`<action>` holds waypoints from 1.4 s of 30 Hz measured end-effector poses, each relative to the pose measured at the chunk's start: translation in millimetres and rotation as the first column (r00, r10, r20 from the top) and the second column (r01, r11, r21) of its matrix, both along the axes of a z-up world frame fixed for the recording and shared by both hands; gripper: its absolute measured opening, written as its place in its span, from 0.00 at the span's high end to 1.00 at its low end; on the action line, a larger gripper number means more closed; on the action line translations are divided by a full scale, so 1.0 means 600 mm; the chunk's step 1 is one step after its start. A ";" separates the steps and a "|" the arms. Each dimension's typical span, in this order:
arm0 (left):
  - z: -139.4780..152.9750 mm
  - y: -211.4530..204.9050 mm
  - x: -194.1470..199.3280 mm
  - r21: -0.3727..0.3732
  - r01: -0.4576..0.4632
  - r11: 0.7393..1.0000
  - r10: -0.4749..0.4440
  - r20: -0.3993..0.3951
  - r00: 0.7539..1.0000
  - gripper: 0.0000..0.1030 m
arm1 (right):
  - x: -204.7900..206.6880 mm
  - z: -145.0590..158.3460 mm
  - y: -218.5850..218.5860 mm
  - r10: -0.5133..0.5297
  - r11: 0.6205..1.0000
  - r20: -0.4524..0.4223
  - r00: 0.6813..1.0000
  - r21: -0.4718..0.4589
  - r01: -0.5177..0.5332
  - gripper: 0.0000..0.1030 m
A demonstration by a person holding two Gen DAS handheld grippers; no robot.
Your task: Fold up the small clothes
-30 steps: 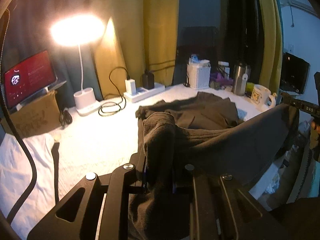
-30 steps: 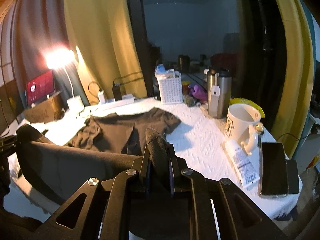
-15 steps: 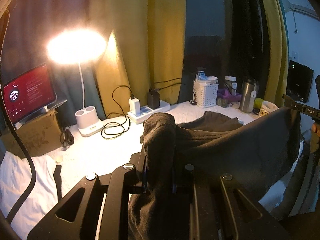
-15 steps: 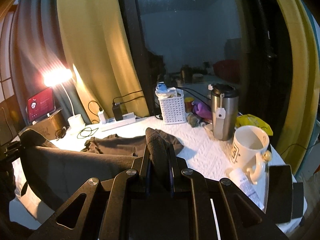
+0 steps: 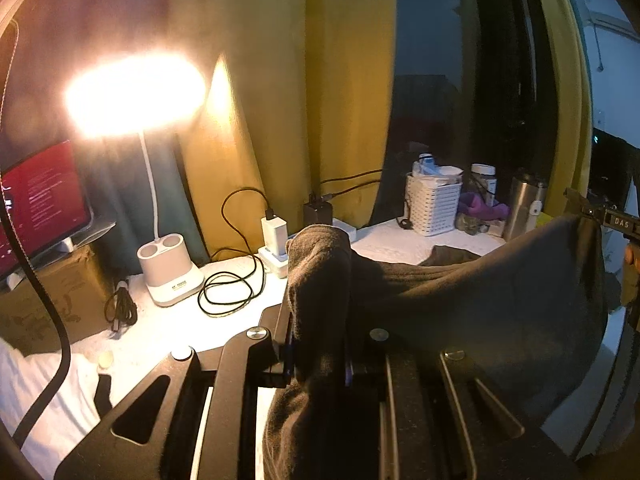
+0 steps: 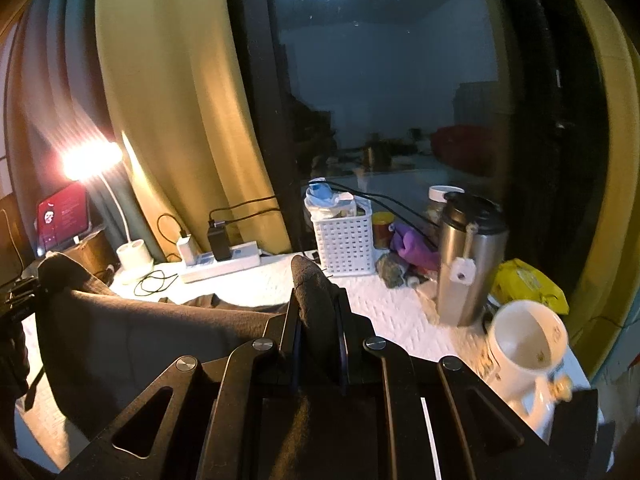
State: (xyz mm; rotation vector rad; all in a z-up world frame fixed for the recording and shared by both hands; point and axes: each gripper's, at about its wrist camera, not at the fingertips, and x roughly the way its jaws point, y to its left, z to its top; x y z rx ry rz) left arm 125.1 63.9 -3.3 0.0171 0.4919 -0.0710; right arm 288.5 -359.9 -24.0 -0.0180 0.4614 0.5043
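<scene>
Two hand-held grippers pinch dark garment (image 5: 480,312) | "DAS" label (image 5: 621,223) legible

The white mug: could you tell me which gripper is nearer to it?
Right. The right gripper has the white mug just beside it; the left gripper is across the garment.

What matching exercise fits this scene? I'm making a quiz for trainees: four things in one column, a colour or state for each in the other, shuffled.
Things:
1. dark garment
2. desk lamp
3. basket
4. mug

States:
A. white, lattice walls, stuffed with items
B. switched on, glowing
C. empty, near the table's right edge
D. held up, stretched between both grippers

Pairs: 1-D, 2-B, 3-A, 4-C
</scene>
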 end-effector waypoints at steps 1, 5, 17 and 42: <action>-0.003 0.002 0.010 0.000 -0.003 1.000 0.003 -0.003 1.000 0.85 | 0.011 -0.002 0.006 0.002 1.000 -0.003 1.000 -0.005 -0.002 0.87; -0.016 0.016 0.057 -0.008 -0.018 1.000 0.018 -0.022 1.000 0.85 | 0.067 -0.016 0.032 0.024 1.000 -0.030 0.999 -0.018 -0.024 0.87; -0.069 0.055 0.162 -0.041 -0.095 0.995 0.090 -0.112 0.990 0.85 | 0.198 -0.055 0.104 0.055 0.997 -0.059 0.997 -0.058 -0.058 0.87; -0.210 0.089 0.221 0.011 -0.195 0.981 0.185 -0.376 0.908 0.74 | 0.250 -0.218 0.097 -0.185 0.902 -0.217 0.958 -0.425 0.078 0.27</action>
